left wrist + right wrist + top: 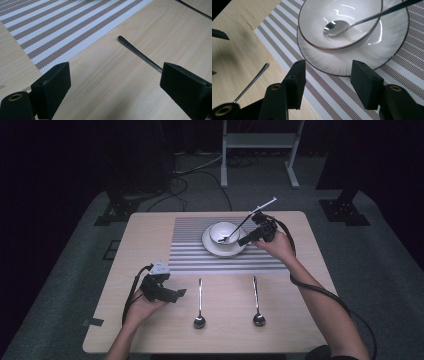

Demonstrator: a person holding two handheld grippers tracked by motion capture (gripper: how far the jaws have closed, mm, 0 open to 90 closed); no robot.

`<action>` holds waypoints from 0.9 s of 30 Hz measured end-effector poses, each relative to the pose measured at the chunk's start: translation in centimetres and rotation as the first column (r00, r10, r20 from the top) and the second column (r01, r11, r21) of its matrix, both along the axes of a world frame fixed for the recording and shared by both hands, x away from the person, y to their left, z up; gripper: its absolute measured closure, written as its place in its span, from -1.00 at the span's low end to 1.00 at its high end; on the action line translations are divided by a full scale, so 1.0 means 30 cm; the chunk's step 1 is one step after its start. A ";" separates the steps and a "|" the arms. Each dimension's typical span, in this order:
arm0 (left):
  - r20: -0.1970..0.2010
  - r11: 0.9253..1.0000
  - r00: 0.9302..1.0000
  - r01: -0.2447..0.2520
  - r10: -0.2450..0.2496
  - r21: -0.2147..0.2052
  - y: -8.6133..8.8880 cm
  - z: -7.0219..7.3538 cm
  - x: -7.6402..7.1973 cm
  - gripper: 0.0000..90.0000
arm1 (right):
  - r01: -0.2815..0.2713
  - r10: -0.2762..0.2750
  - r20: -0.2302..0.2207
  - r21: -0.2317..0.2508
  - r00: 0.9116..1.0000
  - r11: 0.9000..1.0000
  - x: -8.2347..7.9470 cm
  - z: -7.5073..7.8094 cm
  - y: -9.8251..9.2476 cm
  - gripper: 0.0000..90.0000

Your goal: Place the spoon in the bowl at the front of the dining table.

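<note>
Pale wooden table (150, 235) under me, I judge the next spoon pickup needs my left gripper (113, 82), jaws spread and empty, straddling the slim steel spoon (199, 302) handle squarely near the striped placemat (190, 257), while my right gripper (328, 83) hangs spread beside the white bowl (317, 15).

In the left gripper view a spoon handle (140, 53) vanishes behind the right jaw, its bowl unseen. In the right gripper view the plate (372, 53) is cut by the right edge and partly hidden behind the jaws; the spoon (352, 23) in the bowl (317, 15) leaves the frame top right
</note>
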State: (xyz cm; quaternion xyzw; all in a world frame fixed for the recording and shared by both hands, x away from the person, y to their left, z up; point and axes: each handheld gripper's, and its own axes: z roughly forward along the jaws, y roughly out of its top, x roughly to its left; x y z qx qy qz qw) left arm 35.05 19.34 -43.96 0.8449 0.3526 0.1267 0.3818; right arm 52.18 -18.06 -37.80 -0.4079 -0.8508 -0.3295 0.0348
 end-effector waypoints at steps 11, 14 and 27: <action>-0.002 1.000 1.000 0.005 -0.005 0.004 -0.004 -0.004 0.000 -0.81 | -0.012 0.012 -0.008 0.009 1.000 1.000 -0.048 -0.044 -0.013 -0.17; -0.001 1.000 1.000 0.003 -0.003 0.004 -0.002 -0.004 0.001 -0.81 | -0.014 0.014 -0.007 0.003 1.000 1.000 -0.060 -0.056 -0.019 -0.22; -0.002 1.000 1.000 -0.001 0.001 0.004 -0.001 -0.004 0.002 -0.81 | 0.000 0.000 -0.006 0.023 1.000 1.000 -0.108 -0.082 -0.067 -0.29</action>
